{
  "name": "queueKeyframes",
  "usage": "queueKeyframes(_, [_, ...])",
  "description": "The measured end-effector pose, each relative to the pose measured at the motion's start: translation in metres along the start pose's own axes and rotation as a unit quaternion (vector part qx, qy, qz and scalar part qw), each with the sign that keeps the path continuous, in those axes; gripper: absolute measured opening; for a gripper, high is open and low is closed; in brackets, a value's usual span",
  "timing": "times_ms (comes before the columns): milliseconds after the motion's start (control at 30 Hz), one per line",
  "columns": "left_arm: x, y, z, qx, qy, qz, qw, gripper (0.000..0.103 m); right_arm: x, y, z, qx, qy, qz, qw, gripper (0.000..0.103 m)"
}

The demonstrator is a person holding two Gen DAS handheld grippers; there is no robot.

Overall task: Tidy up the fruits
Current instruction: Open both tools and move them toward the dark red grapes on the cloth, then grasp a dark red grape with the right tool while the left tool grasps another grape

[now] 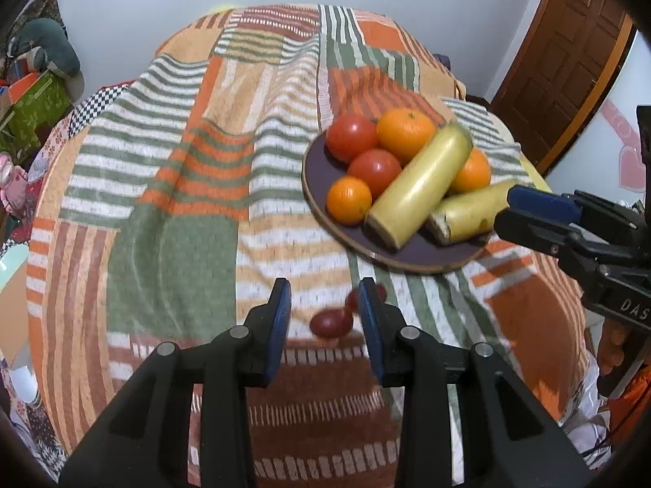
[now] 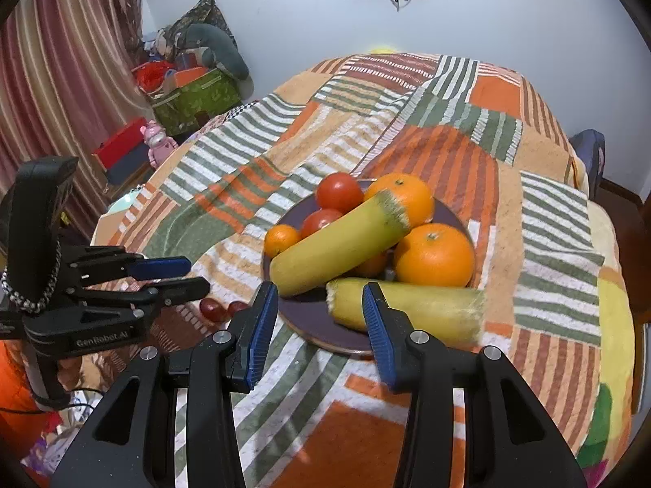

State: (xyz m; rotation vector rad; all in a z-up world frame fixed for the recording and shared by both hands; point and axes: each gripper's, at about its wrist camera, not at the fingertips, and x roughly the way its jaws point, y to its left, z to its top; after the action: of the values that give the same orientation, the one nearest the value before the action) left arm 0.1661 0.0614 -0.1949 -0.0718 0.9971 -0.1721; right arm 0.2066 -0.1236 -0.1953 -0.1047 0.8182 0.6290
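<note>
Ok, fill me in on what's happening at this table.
A person holds two grippers over a striped tablecloth. The plate already carries tomatoes, oranges and two yellow cut pieces. The open left gripper hovers over two small red fruits lying off the plate. The right gripper, open and empty, is near the plate.

The dark round plate (image 2: 464, 219) is crowded: two long yellow-green cut stalks (image 2: 337, 242) lie across the red tomatoes (image 2: 339, 191) and oranges (image 2: 434, 254), blocking entry from the near side. Bare striped patchwork blanket (image 1: 162, 187) spreads wide to the left of the plate. Two small dark red fruits (image 1: 330, 322) lie on the blanket between the left gripper's (image 1: 324, 299) spread fingers, apart from the plate's rim.
</note>
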Motion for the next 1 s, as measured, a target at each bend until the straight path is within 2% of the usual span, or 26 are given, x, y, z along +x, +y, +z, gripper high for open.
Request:
queueKeyframes(267, [0.018,-0.005,-0.019,0.006,0.024,-0.006,0.9997,0.034,0.010,0.014,-0.012,0.000,0.020,0.012,1.000,0.040])
queueKeyframes(467, [0.022,-0.008,-0.020,0.016,0.016,0.001,0.9997,0.034,0.019,0.024,-0.016,-0.010,0.035,0.023,0.999,0.040])
queueKeyframes(600, [0.021,-0.007,-0.021,0.024,0.009,0.010,0.9996,0.027,0.024,0.031,-0.015,-0.020,0.045,0.036,0.998,0.040])
queueKeyframes(800, [0.008,0.008,-0.023,0.005,-0.006,0.003,1.0000,0.026,0.040,0.046,-0.014,-0.040,0.060,0.050,0.996,0.033])
queueKeyframes(1000, [-0.008,0.022,-0.026,-0.013,-0.020,0.002,0.9997,0.026,0.063,0.055,-0.014,-0.050,0.085,0.047,0.994,0.031])
